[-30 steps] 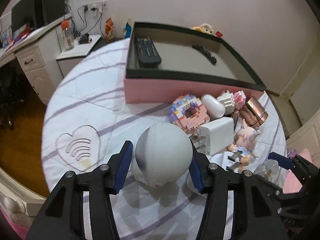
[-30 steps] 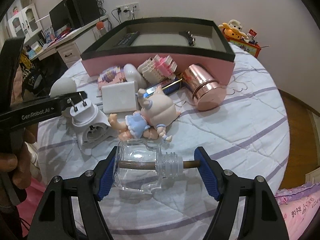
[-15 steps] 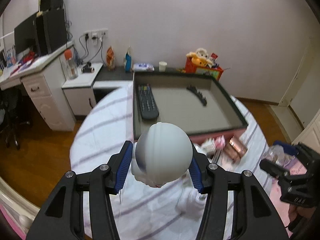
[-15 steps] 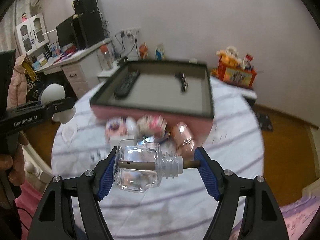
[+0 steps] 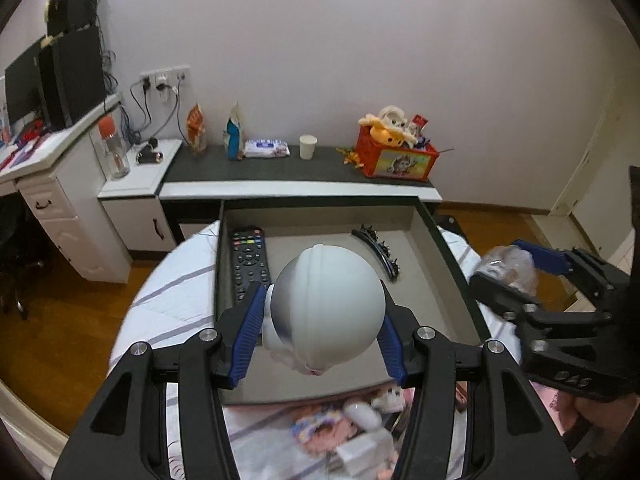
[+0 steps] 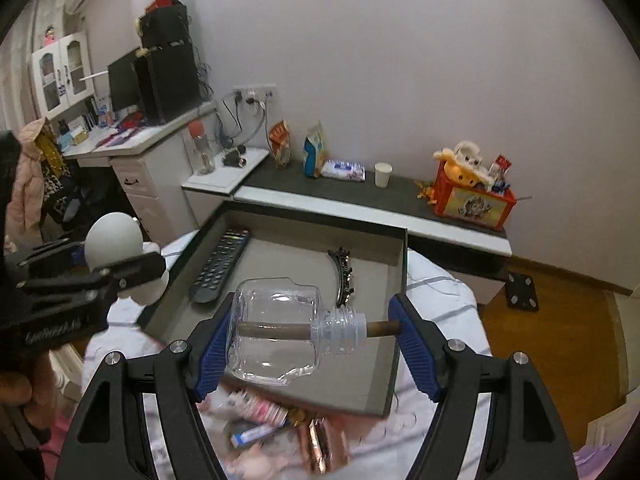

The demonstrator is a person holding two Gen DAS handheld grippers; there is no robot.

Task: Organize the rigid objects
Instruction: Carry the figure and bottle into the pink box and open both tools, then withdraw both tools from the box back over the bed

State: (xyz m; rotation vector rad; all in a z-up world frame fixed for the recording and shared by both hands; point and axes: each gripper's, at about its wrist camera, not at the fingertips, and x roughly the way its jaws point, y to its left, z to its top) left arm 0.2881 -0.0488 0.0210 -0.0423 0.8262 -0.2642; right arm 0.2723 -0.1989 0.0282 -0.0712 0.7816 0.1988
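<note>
While both hang above the box [image 5: 448, 248] rim, left gripper [image 5: 320, 334] clasps white ball [image 5: 326, 312]; right gripper [image 6: 312, 344] clamps clear bottle [image 6: 280, 336].

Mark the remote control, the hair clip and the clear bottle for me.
remote control [image 5: 249, 261], left wrist view, middle of its button face.
hair clip [image 5: 380, 251], left wrist view, midway along its black spine.
clear bottle [image 6: 276, 334], right wrist view, centre of its body.

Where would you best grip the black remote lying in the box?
Probably across the narrow width of the remote, near mid-length, coming from straight above. It lies flat, button side up, close along the left wall of the box, so a sideways approach looks blocked.
</note>
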